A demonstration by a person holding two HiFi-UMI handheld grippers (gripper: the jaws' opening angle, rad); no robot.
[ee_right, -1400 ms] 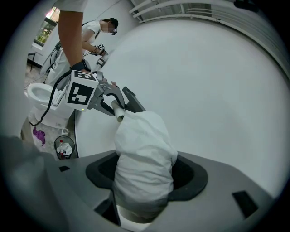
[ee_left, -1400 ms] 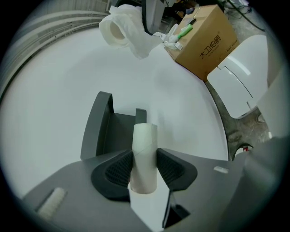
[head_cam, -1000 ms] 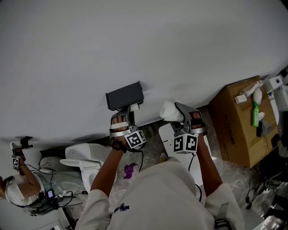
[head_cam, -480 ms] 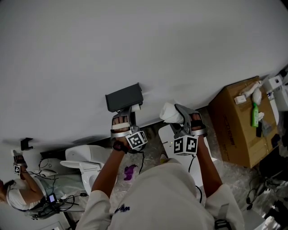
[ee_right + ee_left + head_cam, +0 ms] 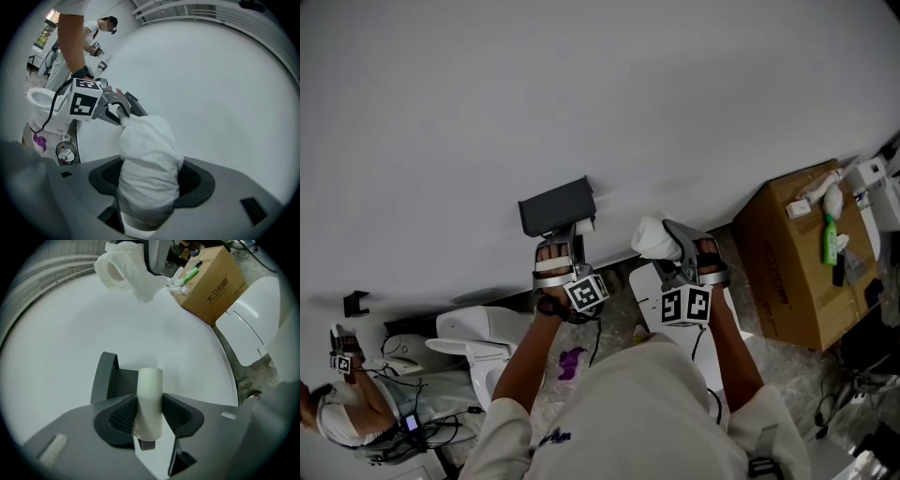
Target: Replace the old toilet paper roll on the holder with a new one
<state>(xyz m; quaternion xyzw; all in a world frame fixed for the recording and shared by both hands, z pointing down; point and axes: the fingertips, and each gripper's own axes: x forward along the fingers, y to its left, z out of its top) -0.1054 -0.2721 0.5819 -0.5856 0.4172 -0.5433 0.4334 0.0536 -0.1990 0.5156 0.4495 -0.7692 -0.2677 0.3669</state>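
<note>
At the wall holder, the left hand-held gripper pinches the bare tube. The right hand-held gripper clamps a wrapped roll.

I see plain white wall ahead of left gripper and right gripper, evenly lit, no hard shadows. Right of right gripper: brown cardboard box on mottled stone floor. Below-left of left gripper: white toilet. Farther left: second person by wall. Under right gripper: white lidded fixture, possibly another toilet.
</note>
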